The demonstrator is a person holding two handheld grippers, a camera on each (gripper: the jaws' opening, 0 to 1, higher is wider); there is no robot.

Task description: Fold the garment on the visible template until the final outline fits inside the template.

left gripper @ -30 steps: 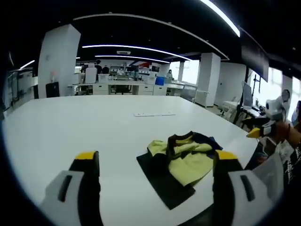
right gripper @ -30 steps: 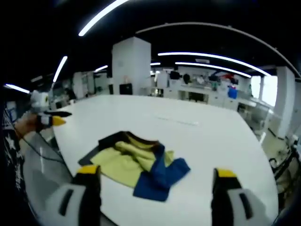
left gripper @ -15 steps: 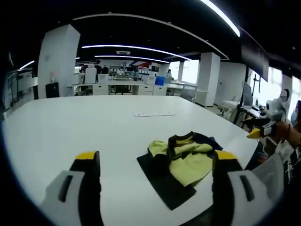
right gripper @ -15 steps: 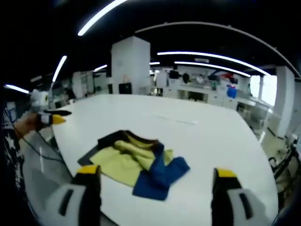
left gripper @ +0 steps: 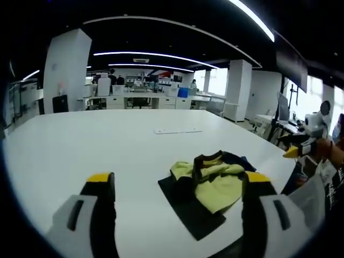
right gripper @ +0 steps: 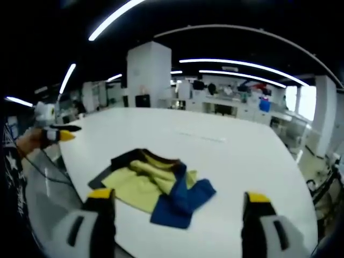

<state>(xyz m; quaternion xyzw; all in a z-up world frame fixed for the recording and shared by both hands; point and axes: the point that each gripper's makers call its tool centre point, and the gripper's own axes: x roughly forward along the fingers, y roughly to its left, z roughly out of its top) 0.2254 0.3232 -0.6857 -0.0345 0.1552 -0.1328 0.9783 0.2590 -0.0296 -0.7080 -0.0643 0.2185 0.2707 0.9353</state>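
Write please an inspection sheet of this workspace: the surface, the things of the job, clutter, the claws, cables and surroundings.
Surface: large white table, mostly bare.
Job's things: crumpled yellow, blue and black fabric garment lies partly on a flat black rectangular template near the table edge; not folded yet.
Clutter: thin flat white strip lying farther out on the table.
Claws: left claw open, holding nothing, short of the garment; right claw open, holding nothing, also short of it.
Cables: thin dark cable beside the person's sleeve at the table edge.
Surroundings: open office with white pillars, desks and ceiling strip lights.
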